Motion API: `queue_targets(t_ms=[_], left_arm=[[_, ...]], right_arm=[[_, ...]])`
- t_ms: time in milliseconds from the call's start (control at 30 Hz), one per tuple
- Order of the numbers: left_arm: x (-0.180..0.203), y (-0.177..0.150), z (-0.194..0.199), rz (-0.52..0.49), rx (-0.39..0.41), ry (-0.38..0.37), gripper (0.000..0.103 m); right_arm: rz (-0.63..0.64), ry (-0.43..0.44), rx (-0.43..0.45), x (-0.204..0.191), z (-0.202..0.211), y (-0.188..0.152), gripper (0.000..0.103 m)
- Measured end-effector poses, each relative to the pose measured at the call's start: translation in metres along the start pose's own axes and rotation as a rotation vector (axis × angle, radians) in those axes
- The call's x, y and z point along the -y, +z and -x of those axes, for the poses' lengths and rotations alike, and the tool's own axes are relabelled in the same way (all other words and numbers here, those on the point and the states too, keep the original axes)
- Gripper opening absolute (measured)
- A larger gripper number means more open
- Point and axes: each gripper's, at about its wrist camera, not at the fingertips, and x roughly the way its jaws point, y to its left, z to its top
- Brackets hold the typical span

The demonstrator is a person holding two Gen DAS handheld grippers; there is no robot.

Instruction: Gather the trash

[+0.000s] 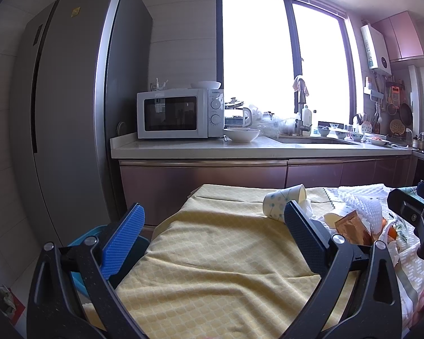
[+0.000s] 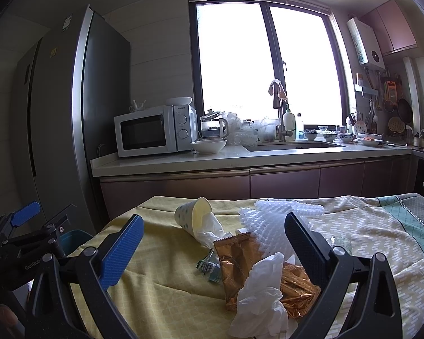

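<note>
Trash lies on a table covered with a yellow cloth [image 1: 217, 251]. A tipped paper cup [image 2: 193, 216] with a tissue stuffed in it lies at the far side; it also shows in the left wrist view [image 1: 282, 200]. Near it are white foam netting [image 2: 271, 217], a copper foil wrapper [image 2: 237, 257], a crumpled white tissue [image 2: 263, 291] and a small green wrapper [image 2: 210, 267]. My right gripper [image 2: 212, 248] is open above the wrapper and tissue. My left gripper [image 1: 212, 234] is open and empty over the bare yellow cloth, left of the trash.
A blue bin [image 1: 92, 237] stands on the floor left of the table; its rim also shows in the right wrist view [image 2: 73, 238]. Behind are a kitchen counter [image 2: 240, 158] with microwave [image 2: 152, 131], bowl and sink, and a tall fridge [image 1: 70, 113] at left.
</note>
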Motion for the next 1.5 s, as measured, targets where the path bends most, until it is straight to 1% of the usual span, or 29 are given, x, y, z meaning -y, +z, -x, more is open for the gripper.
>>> queue_targets(t_ms=[300,500,733,900,967,1067,1133,1200,1267,1333,1367,1433,1500], left_arm=[[0.003,-0.001,-0.002,-0.005,-0.006,-0.006,0.097],[0.007,-0.003,-0.003,-0.014,-0.018,-0.024,0.097],[0.016,-0.007,-0.013,-0.027,-0.066,-0.06,0.097],[0.027,-0.012,-0.022,-0.052,-0.098,-0.091,0.097],[0.032,-0.015,-0.026,-0.065,-0.111,-0.103,0.097],[0.04,-0.018,-0.032,-0.079,-0.133,-0.12,0.097],[0.045,-0.02,-0.037,-0.086,-0.148,-0.131,0.097],[0.051,-0.021,-0.042,-0.095,-0.157,-0.139,0.097],[0.057,-0.022,-0.046,-0.104,-0.17,-0.153,0.097],[0.062,-0.022,-0.052,-0.112,-0.184,-0.169,0.097],[0.066,-0.023,-0.054,-0.117,-0.191,-0.18,0.097],[0.072,-0.023,-0.059,-0.123,-0.208,-0.212,0.097],[0.08,-0.025,-0.068,-0.131,-0.234,-0.246,0.095]], right_arm=[[-0.004,-0.004,-0.009,0.002,-0.002,-0.002,0.096],[-0.019,-0.018,-0.04,0.013,-0.005,-0.007,0.096],[-0.051,-0.039,-0.133,0.034,-0.01,-0.022,0.096],[-0.075,-0.028,-0.205,0.046,-0.016,-0.037,0.096],[-0.078,-0.027,-0.234,0.048,-0.018,-0.042,0.094],[-0.076,-0.008,-0.275,0.049,-0.022,-0.049,0.083],[-0.075,0.005,-0.3,0.05,-0.024,-0.054,0.073],[-0.092,0.022,-0.322,0.053,-0.027,-0.058,0.071],[-0.108,0.027,-0.332,0.057,-0.028,-0.061,0.066],[-0.122,0.04,-0.345,0.061,-0.03,-0.063,0.052],[-0.13,0.047,-0.349,0.063,-0.03,-0.064,0.049],[-0.147,0.067,-0.356,0.066,-0.031,-0.065,0.031],[-0.162,0.087,-0.359,0.071,-0.031,-0.065,0.025]])
